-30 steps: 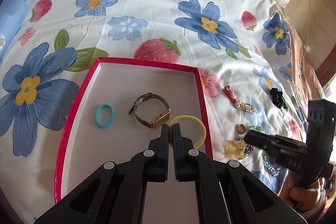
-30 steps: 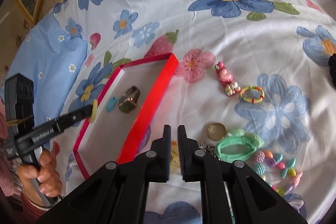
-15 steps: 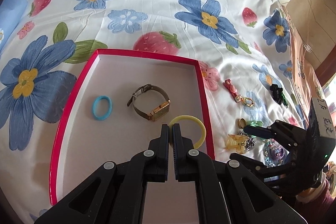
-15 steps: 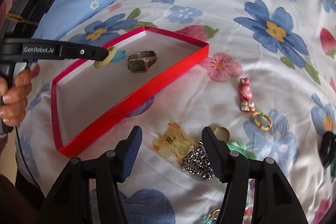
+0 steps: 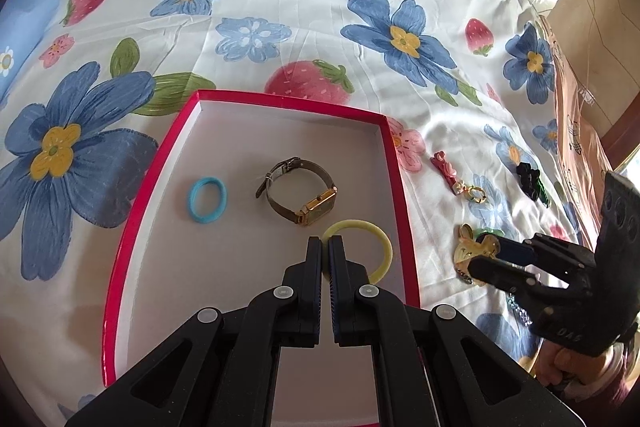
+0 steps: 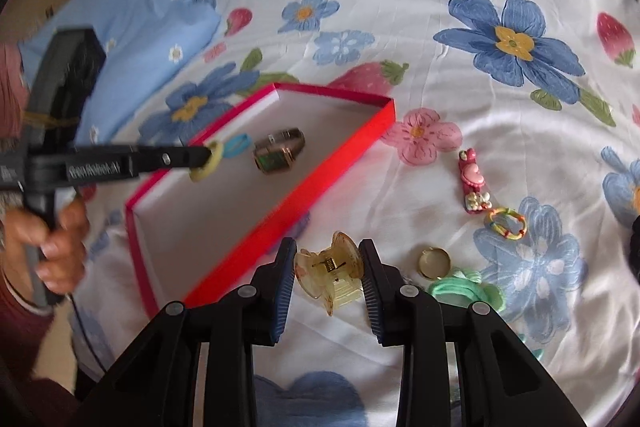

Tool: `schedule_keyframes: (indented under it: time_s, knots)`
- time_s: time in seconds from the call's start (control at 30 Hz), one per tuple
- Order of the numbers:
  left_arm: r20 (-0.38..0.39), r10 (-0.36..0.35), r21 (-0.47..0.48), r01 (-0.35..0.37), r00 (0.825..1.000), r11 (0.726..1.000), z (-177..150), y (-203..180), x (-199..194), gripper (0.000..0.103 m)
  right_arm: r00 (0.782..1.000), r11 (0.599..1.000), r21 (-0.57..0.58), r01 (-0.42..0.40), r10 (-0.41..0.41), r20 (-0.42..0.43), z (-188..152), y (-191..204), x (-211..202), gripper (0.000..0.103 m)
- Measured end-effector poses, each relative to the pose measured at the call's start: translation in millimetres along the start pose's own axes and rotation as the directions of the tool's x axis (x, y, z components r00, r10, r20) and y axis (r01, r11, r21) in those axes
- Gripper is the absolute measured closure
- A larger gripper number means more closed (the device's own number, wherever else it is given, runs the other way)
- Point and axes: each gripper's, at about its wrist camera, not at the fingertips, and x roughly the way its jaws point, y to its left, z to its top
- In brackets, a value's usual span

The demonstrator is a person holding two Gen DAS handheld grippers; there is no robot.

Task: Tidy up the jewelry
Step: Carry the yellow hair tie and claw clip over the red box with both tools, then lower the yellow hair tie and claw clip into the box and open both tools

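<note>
The left gripper (image 5: 325, 243) pinches a soft yellow ring (image 5: 359, 251) inside the shallow red box (image 5: 132, 211), beside a mesh-strap watch (image 5: 299, 195) and blue ring (image 5: 207, 200). The right gripper (image 6: 327, 259), half open, brackets a translucent amber claw clip (image 6: 330, 273) on the floral bed (image 6: 460, 75).

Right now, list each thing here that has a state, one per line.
left gripper: shut on yellow ring
yellow ring: pinched, over the box
right gripper: open, straddling hair claw
hair claw: on the bedsheet, not gripped
red box: open, no lid on
watch: in the box, strap unbuckled
blue ring: flat in the box
</note>
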Motion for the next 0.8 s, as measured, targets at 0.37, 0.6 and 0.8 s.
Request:
schedule_keyframes:
  time_s: [0.37, 0.6, 0.8]
  knots:
    - [0.021, 0.044, -0.037, -0.043, 0.999, 0.998, -2.3, 28.7, -17.6, 0.1, 0.992, 0.984, 0.126, -0.122, 0.116, 0.055, 32.9, 29.0, 14.5, 0.071]
    - [0.012, 0.079, -0.073, -0.078, 0.997, 0.994, -2.2, 49.7, -16.1, 0.1, 0.992, 0.984, 0.132, -0.123, 0.121, 0.024, 44.4, 45.9, 39.6, 0.071]
    - [-0.024, 0.107, -0.085, -0.109, 0.994, 0.99, 1.4, 62.2, 3.1, 0.1, 0.996, 0.993, 0.095, -0.072, 0.076, -0.037, 48.4, 57.1, 69.8, 0.071]
